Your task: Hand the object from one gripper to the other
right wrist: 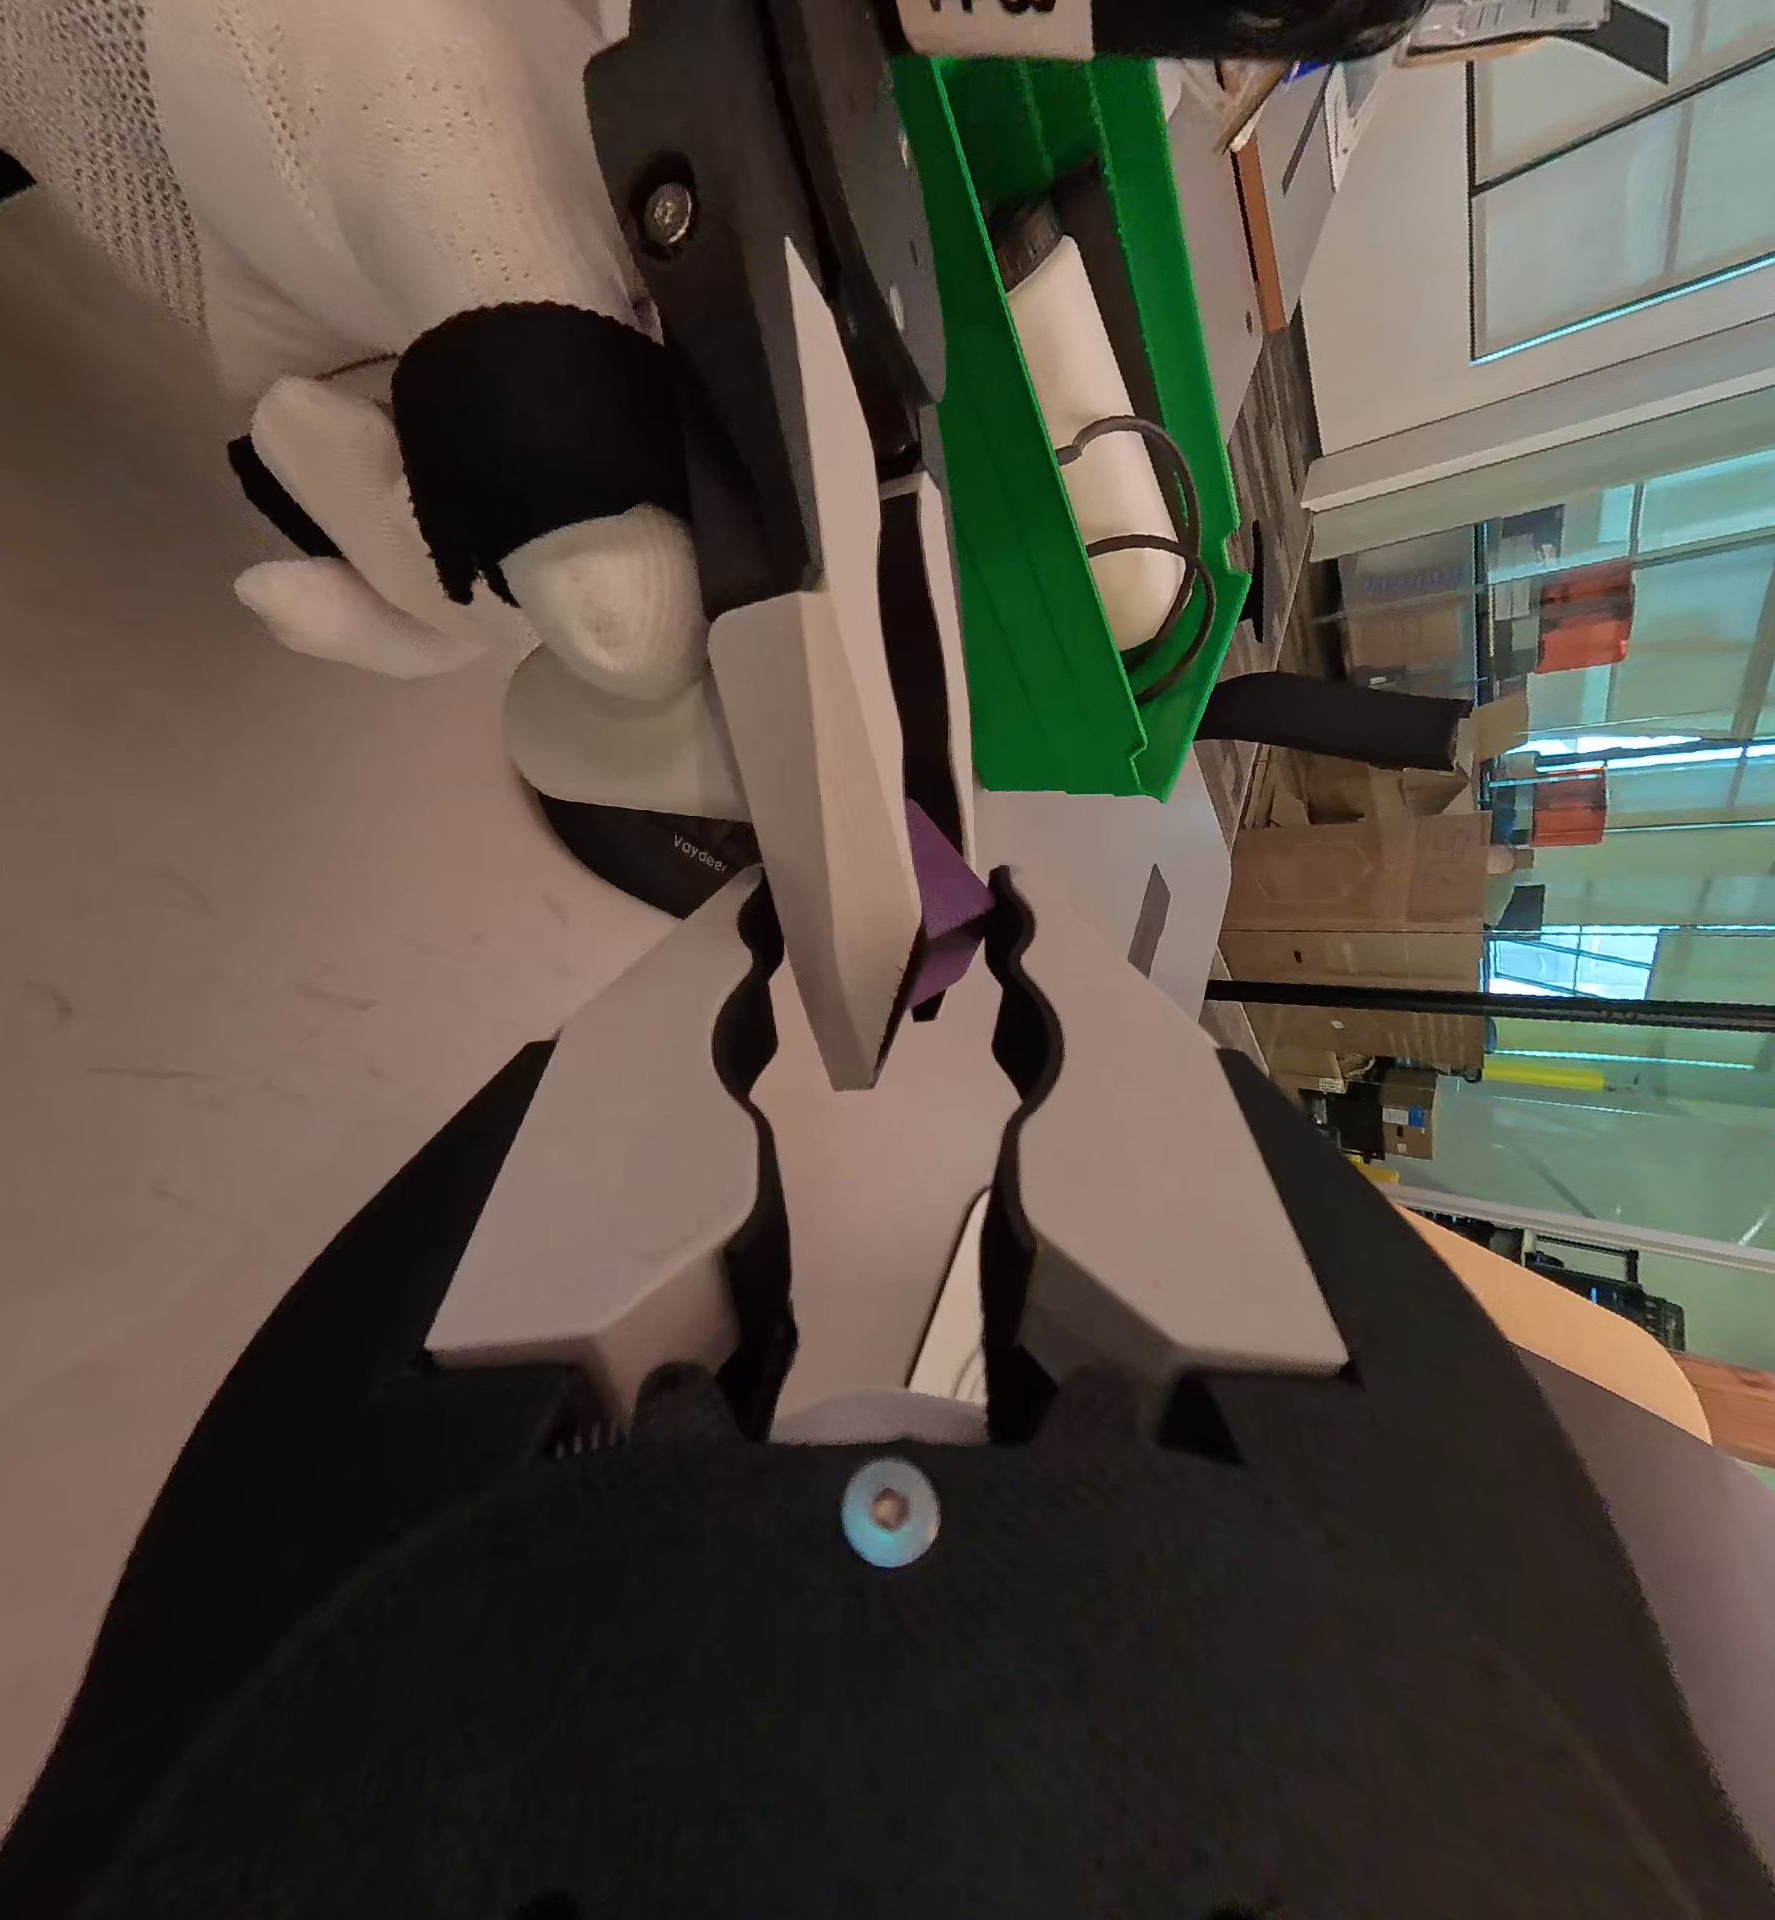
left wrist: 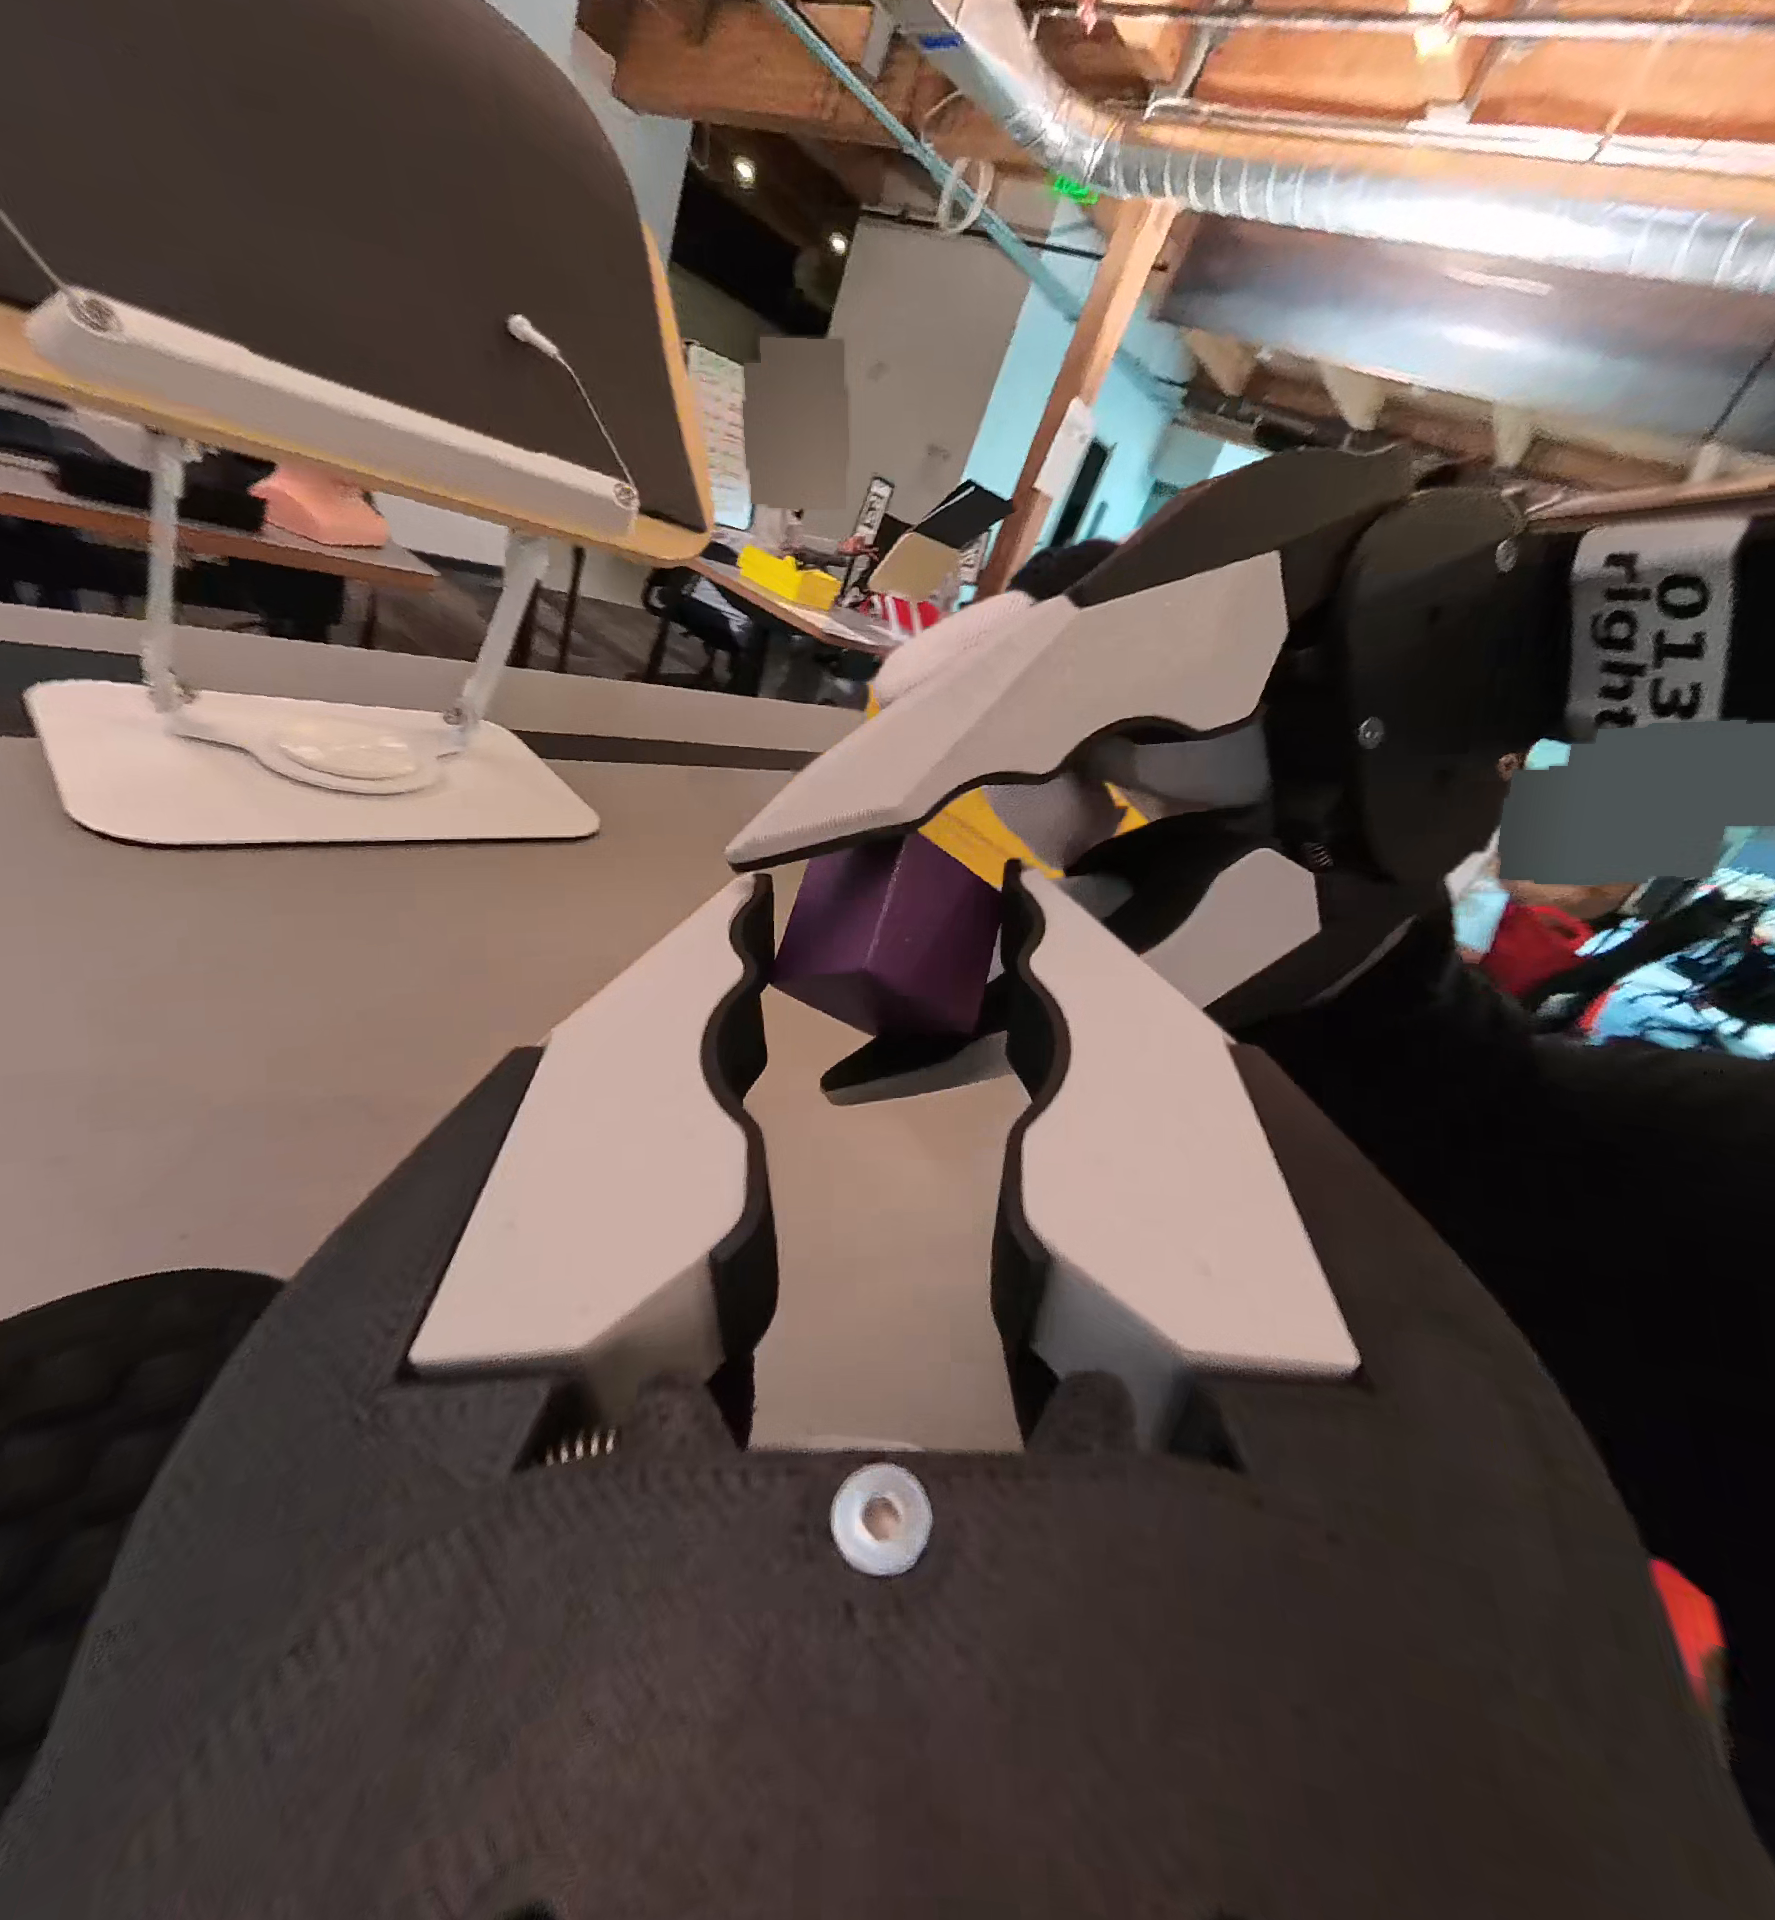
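Mid-handover above the table (left wrist: 239, 987), both the left gripper (left wrist: 883, 914) and right gripper (right wrist: 888, 914) seem clamped on the purple block (left wrist: 888, 935); next, one must release.

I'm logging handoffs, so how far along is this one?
Done: the purple and yellow block looks lifted off the table, and both tools have met at it. In hand: the left tool flanks its purple end, while the right tool has fingers above and below it. I cannot tell which one bears it. Left: one tool lets go and backs away.
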Tool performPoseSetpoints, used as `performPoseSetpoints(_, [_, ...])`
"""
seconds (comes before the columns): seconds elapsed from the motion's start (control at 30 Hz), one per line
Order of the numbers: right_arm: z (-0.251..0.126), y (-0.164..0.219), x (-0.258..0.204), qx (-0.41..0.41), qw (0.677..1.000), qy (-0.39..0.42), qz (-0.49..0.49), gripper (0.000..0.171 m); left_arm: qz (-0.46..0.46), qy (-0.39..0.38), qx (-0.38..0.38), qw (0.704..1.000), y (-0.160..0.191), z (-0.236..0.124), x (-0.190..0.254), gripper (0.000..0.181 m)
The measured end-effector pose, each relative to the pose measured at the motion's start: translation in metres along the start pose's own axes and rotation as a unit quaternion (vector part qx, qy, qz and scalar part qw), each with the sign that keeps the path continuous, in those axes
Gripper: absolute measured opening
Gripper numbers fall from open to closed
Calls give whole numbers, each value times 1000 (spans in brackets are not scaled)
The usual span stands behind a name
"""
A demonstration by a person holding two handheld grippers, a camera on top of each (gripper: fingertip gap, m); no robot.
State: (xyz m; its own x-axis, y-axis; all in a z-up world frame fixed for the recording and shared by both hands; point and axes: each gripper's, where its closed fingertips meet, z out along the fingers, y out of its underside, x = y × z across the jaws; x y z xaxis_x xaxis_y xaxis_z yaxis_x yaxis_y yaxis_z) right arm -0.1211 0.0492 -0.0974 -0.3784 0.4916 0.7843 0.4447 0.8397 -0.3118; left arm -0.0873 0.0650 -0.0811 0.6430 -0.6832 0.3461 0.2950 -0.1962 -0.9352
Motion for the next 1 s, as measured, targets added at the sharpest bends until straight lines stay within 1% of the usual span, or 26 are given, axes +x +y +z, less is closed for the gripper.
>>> performPoseSetpoints(0.1, [0,1,0,-3,1000,4,-5,38,29,-22,-8,999,0,0,-2,40])
performPoseSetpoints(0.3, [1,1,4,-14,999,24,-25,38,40,-38,-9,998,-2,-2,-4,41])
performPoseSetpoints(0.43, [0,7,11,-36,998,48,-36,38,63,-68,-8,996,-6,-4,-8,43])
performPoseSetpoints(0.63, [-1,7,17,-49,995,74,-48,37,89,-93,-8,992,-10,-6,-9,41])
performPoseSetpoints(1.0, [-1,5,20,-47,994,86,-55,37,101,-95,3,990,-13,-7,-9,40])
